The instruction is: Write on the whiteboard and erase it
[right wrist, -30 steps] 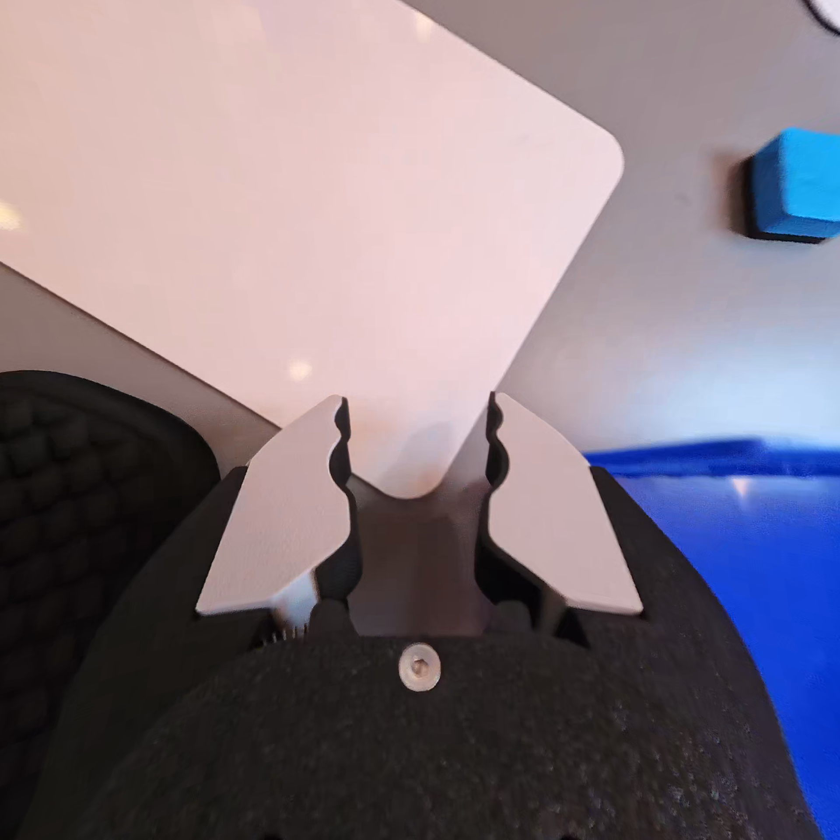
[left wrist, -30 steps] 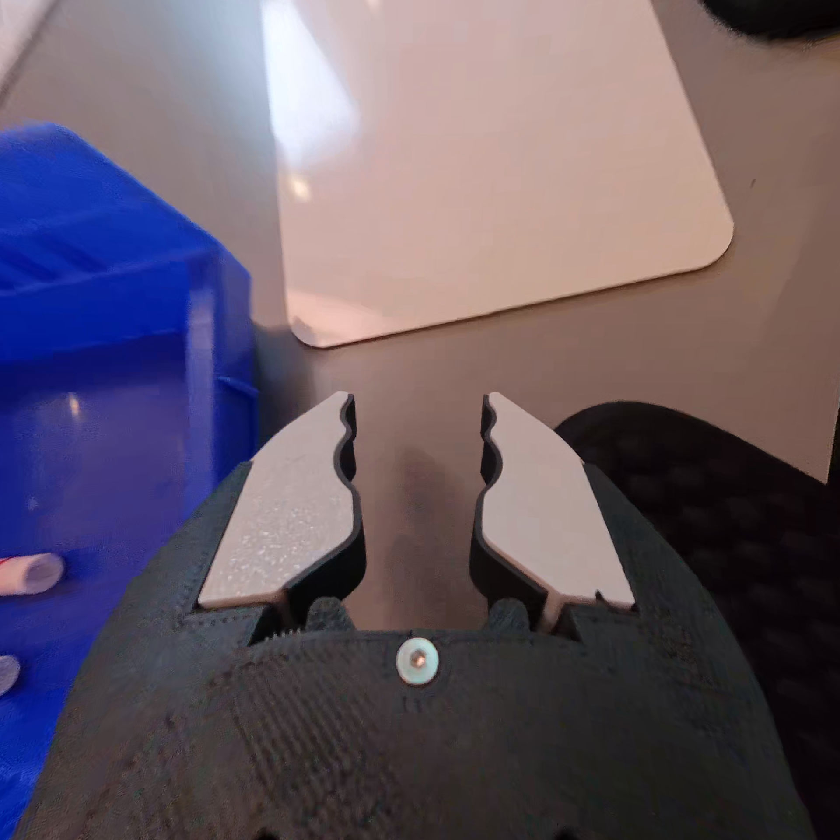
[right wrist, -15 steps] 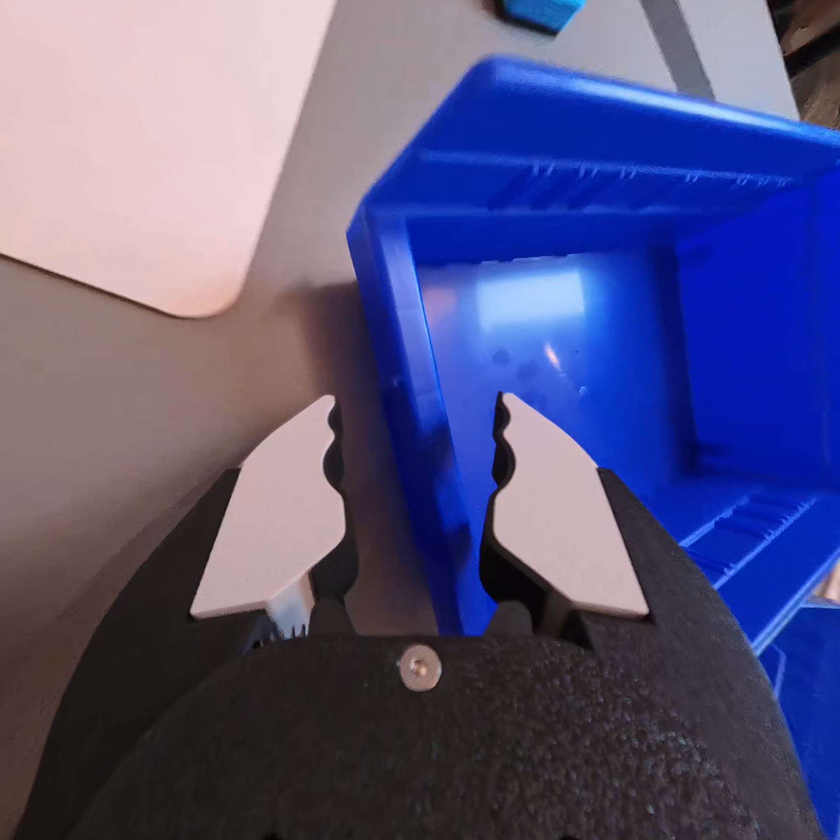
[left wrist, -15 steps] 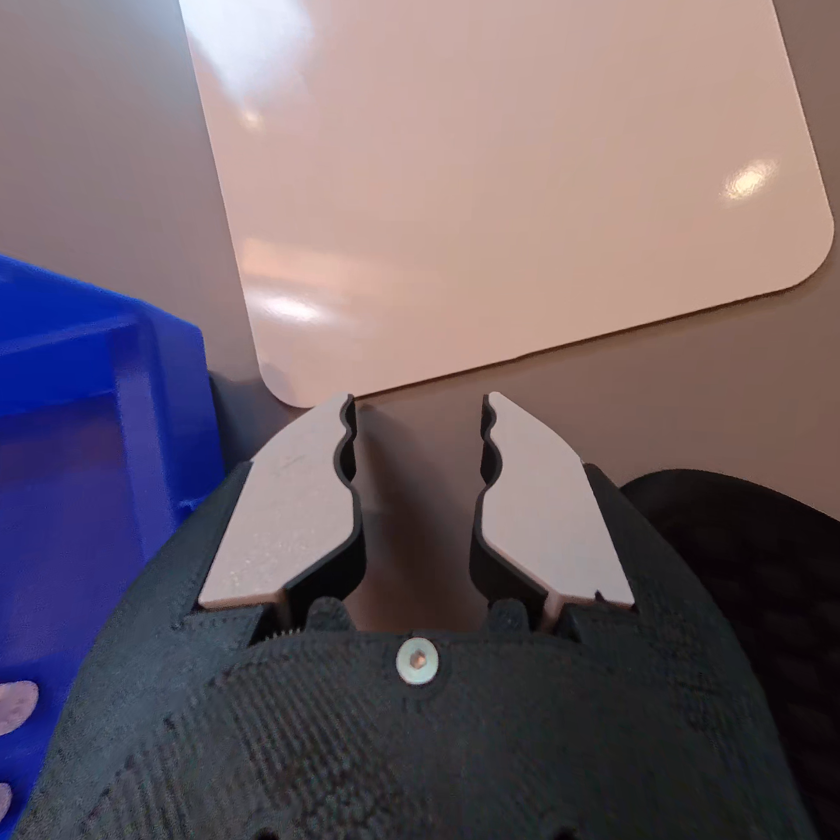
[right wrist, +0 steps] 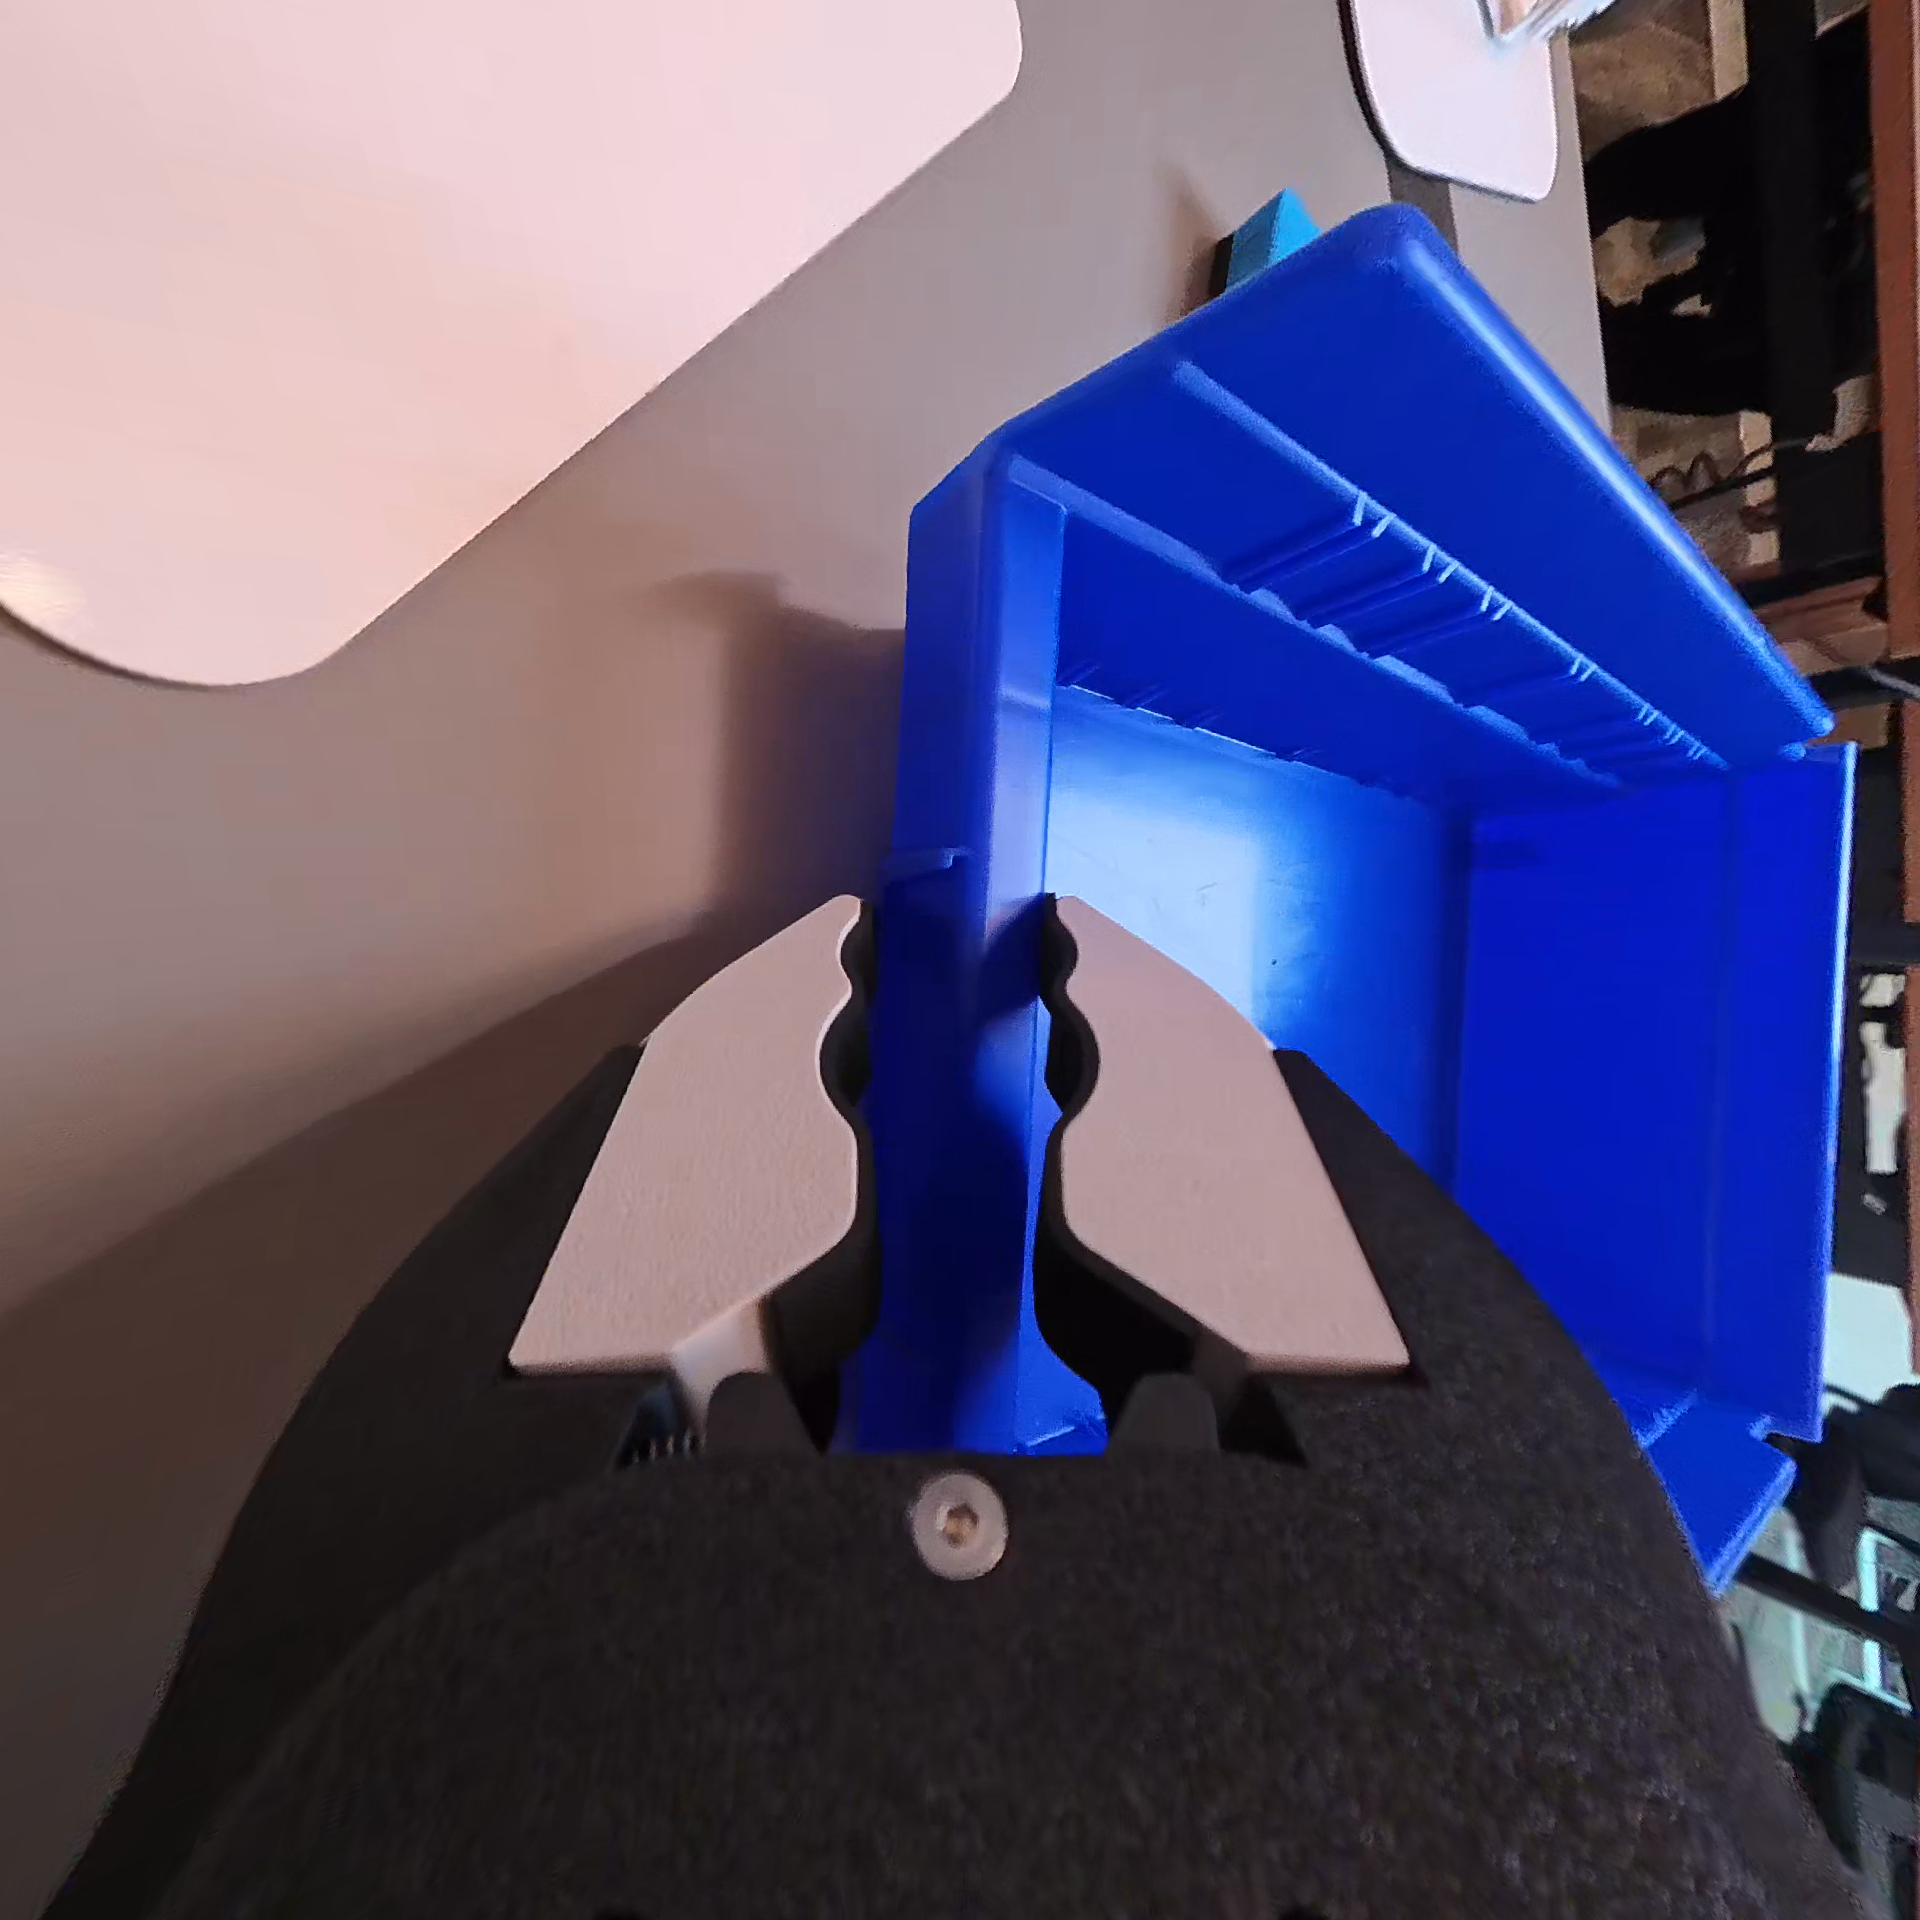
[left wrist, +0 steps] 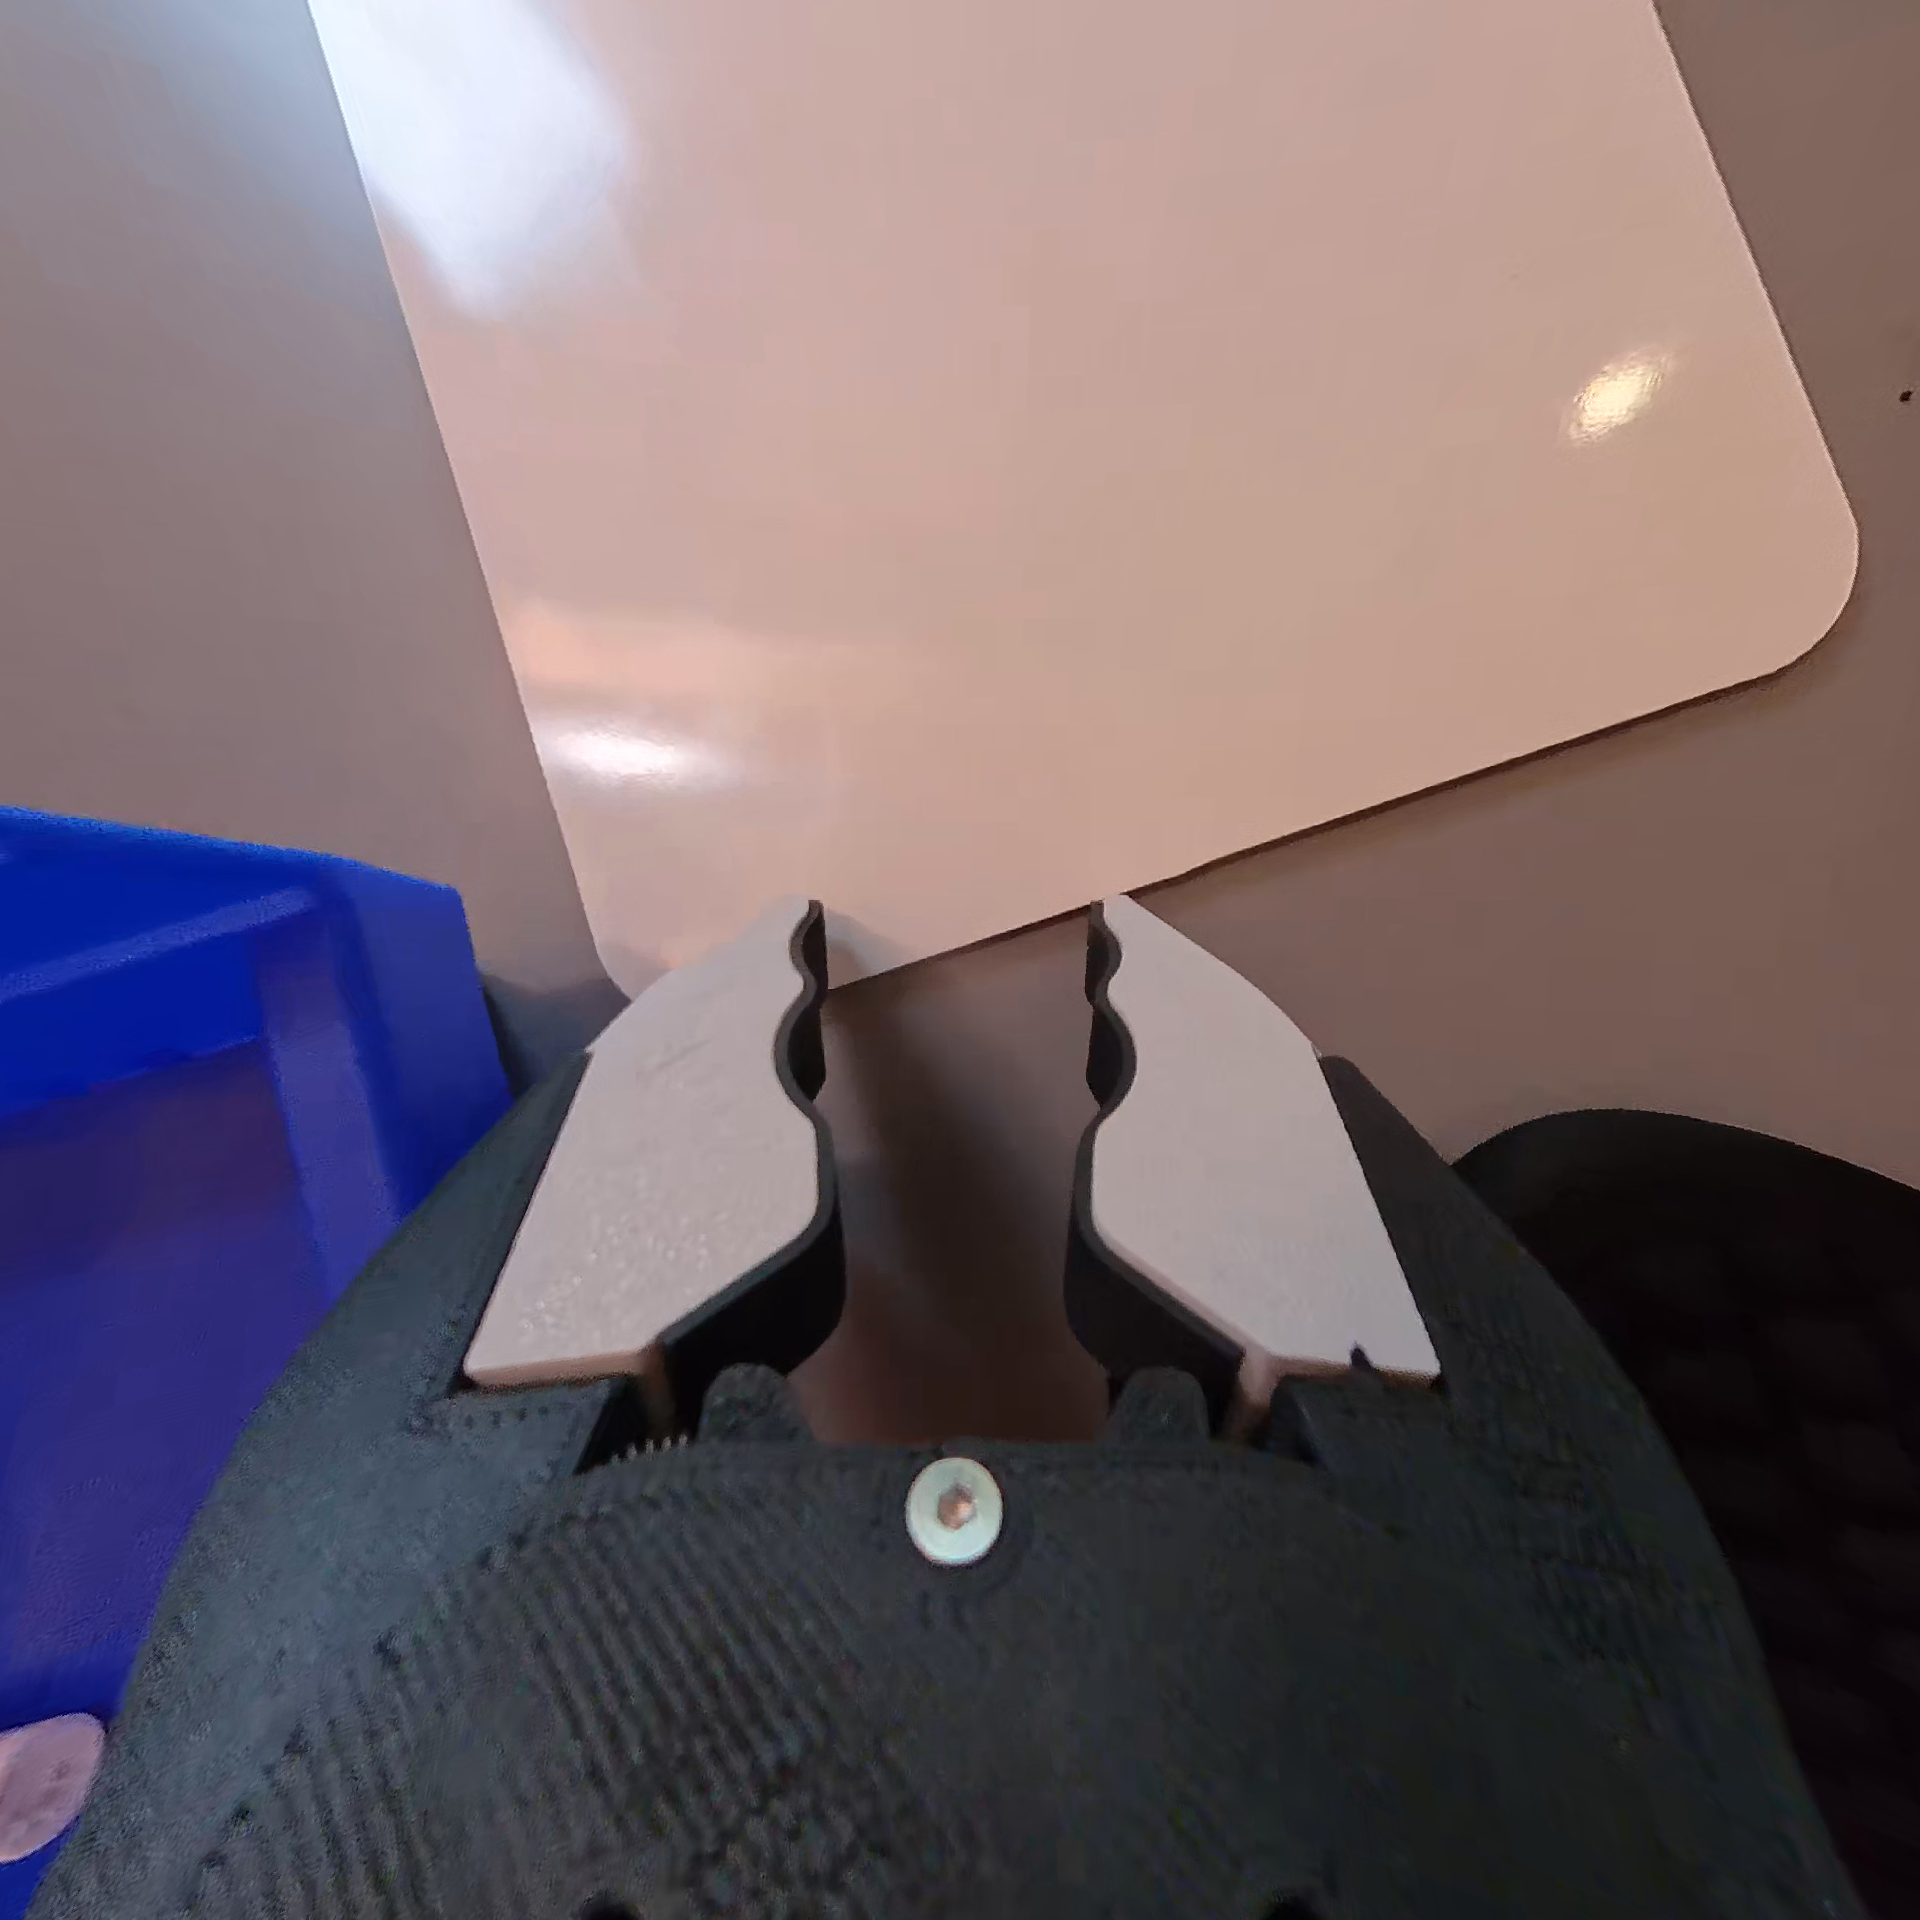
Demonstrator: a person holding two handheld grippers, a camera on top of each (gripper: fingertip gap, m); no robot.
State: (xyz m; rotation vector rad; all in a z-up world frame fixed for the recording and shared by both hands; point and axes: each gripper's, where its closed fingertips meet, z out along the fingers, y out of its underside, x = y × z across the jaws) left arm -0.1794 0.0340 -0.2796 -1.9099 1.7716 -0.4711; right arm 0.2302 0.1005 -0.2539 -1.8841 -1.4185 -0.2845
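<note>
My right claw (right wrist: 956, 904) is closed astride the near wall of the blue bin (right wrist: 1351, 343), one finger outside and one inside, both pads pressing the plastic. From what I can see the bin looks empty, so I judge this step is about shifting it aside, not fetching from it. To do that well I should keep the wall deep in the jaws, move it low and level so it doesn't twist on such a thin grip, and steer it clear of the whiteboard's corner.

My left claw (left wrist: 956, 909) is open and holds nothing. It hangs just short of the near edge of the whiteboard (left wrist: 1039, 468), its left fingertip overlapping the board's near left corner in my view. A second blue bin (left wrist: 208, 1039) sits just beside that claw on the left. Pale round ends (left wrist: 42, 1787) show low in it; they may be markers, though I can't be sure. A black bumpy thing (left wrist: 1714, 1299) lies to the right.

The whiteboard lies flat on the grey table (left wrist: 208, 416), glossy and unmarked, so the writing is not yet begun. Past the gripped bin, near the table's far edge, a light blue block (right wrist: 1579, 244) peeks out, probably the eraser, and a white rounded sheet (right wrist: 1455, 104) lies beyond it. Off the table's right edge the room is dark clutter.
</note>
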